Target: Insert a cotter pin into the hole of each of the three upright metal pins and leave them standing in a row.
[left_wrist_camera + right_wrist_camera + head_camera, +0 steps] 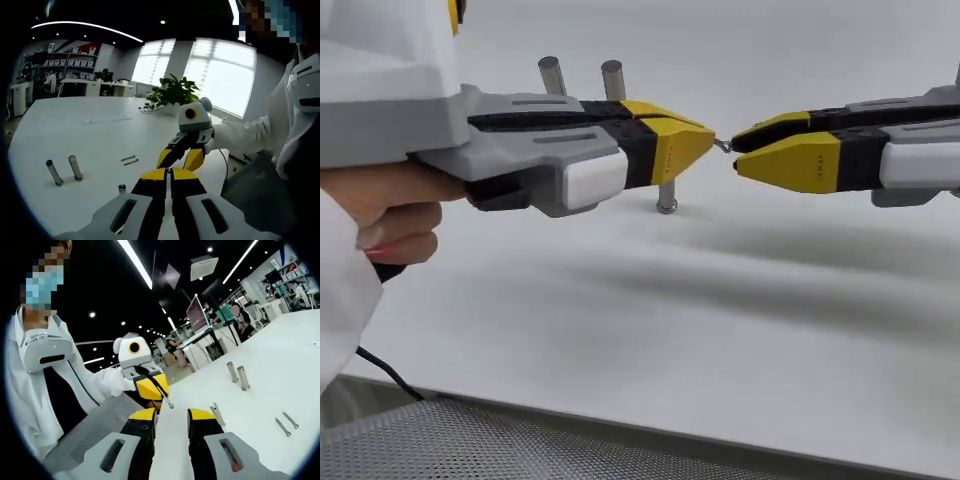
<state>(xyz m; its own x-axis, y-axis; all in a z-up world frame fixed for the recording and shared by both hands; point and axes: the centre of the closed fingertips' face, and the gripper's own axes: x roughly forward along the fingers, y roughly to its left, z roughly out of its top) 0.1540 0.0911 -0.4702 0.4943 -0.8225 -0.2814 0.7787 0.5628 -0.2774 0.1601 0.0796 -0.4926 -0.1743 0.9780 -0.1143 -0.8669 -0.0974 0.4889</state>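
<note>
**Cotter pin, 1 held aloft between 2 grippers**

Location: cotter pin (723,146) held above the white bench (620,330), sticking out of the tip of the left gripper (710,140), whose jaws are pressed together on it. The right gripper (735,152) faces it nose to nose. Its jaws stand spread in its own view, tips just beside the pin's free end, gripping nothing.

Stock: 2 spare cotter pins (287,424) lie flat on the bench. Of the 3 upright metal pins (552,75), 2 stand side by side. The third pin (667,198) stands apart, under the left gripper. Their holes are too small to make out.

Handling (judged): the cotter is light, thin wire, springy, easily bent, and apt to swivel in a pinch. Best taken by its looped head, legs left free. The uprights are stiff and narrow-based, so a sideways push may topple them.

Markings: faint embossed lettering on a yellow jaw, illegible. No brand readable.
</note>
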